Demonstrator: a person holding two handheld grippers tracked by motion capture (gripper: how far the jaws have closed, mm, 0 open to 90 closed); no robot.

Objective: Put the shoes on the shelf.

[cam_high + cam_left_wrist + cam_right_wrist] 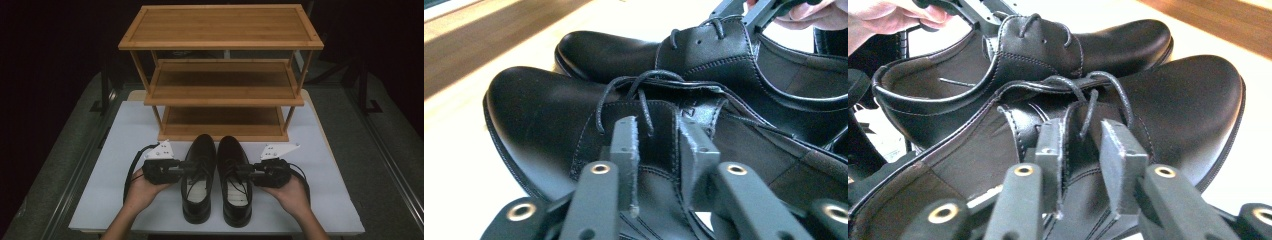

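Note:
Two black leather lace-up shoes stand side by side on a white board [125,150], toes toward a wooden rack. My left gripper [191,166] comes in from the left and is shut on the laced side flap of the left shoe [200,150]. In the left gripper view, that gripper [659,150] has the leather of the left shoe [539,105] between its jaws. My right gripper [245,173] mirrors it on the right shoe [231,150]. In the right gripper view, that gripper [1083,150] pinches the flap of the right shoe [1178,95]. Both shoes rest on the board.
A three-tier bamboo shoe rack [222,25] stands just beyond the toes, its shelves bare. The board's front edge lies close behind the heels. Grey floor and dark rails flank the table on both sides.

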